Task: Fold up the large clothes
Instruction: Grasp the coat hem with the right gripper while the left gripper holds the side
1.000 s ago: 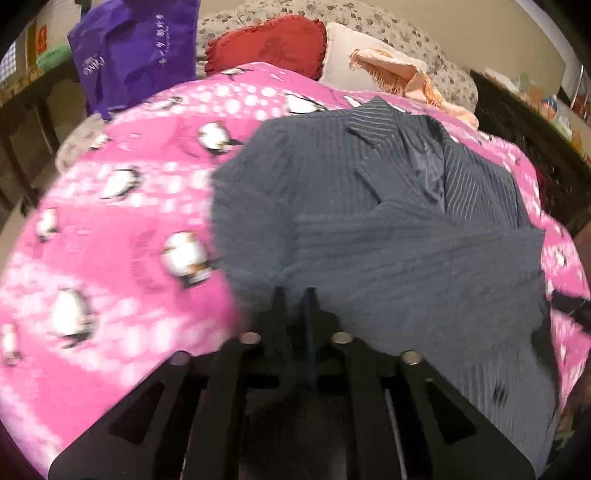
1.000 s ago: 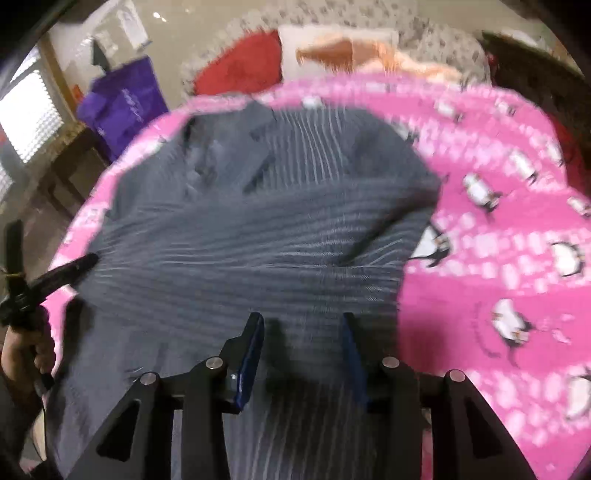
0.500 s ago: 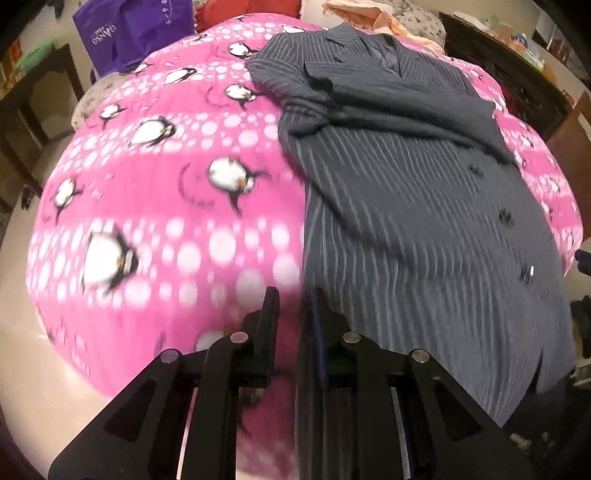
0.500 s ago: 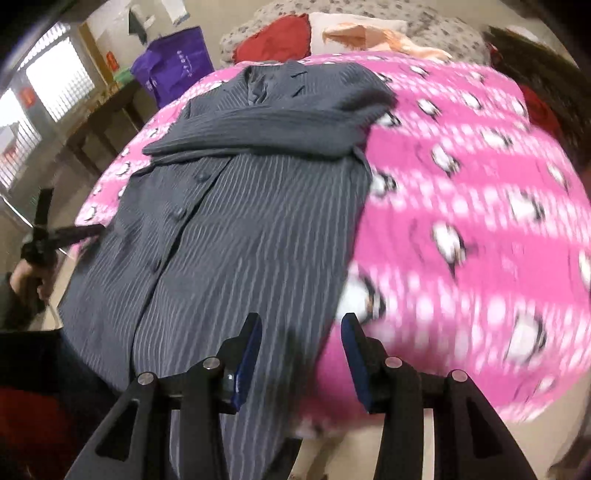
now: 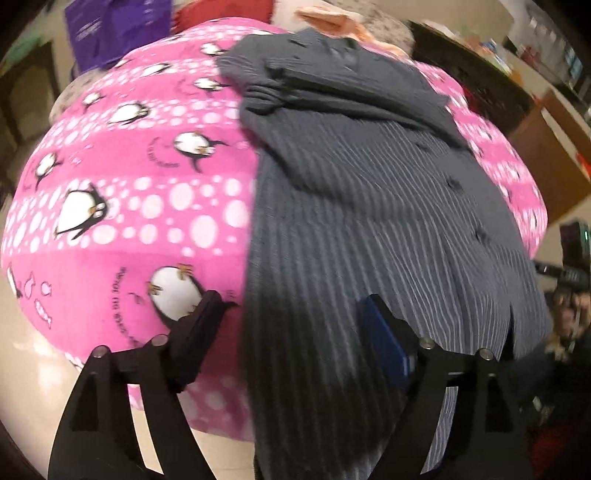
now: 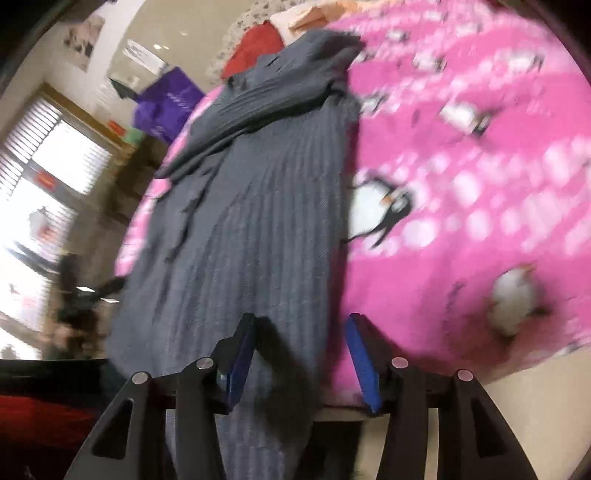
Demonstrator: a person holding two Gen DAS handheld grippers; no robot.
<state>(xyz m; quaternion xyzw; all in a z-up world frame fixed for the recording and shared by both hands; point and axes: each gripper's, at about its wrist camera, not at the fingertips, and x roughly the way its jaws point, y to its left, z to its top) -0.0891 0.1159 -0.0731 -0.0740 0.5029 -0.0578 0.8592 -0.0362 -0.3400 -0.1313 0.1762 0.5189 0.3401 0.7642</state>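
A dark grey pinstriped shirt (image 5: 369, 206) lies buttoned side up on a pink penguin blanket (image 5: 147, 184), its sleeves folded across the chest. Its hem hangs over the bed's near edge. My left gripper (image 5: 291, 321) is over the hem's left side, jaws opening wide, with the cloth edge loose between the fingers. In the right wrist view the same shirt (image 6: 251, 221) runs away from my right gripper (image 6: 301, 332). That gripper's jaws are opening over the right side of the hem, and the blue pads (image 6: 360, 354) stand clear of the cloth.
A purple bag (image 5: 110, 33) and a red cushion (image 6: 255, 48) sit at the bed's far end. A dark cabinet (image 5: 480, 85) lines the right side. A bright window (image 6: 37, 177) is at the left. Pale floor (image 5: 29, 369) shows below the bed's near edge.
Both grippers have drawn back from the shirt's chest to its hem at the bed's near edge. The left jaws went from shut to wide open. The right jaws widened a little.
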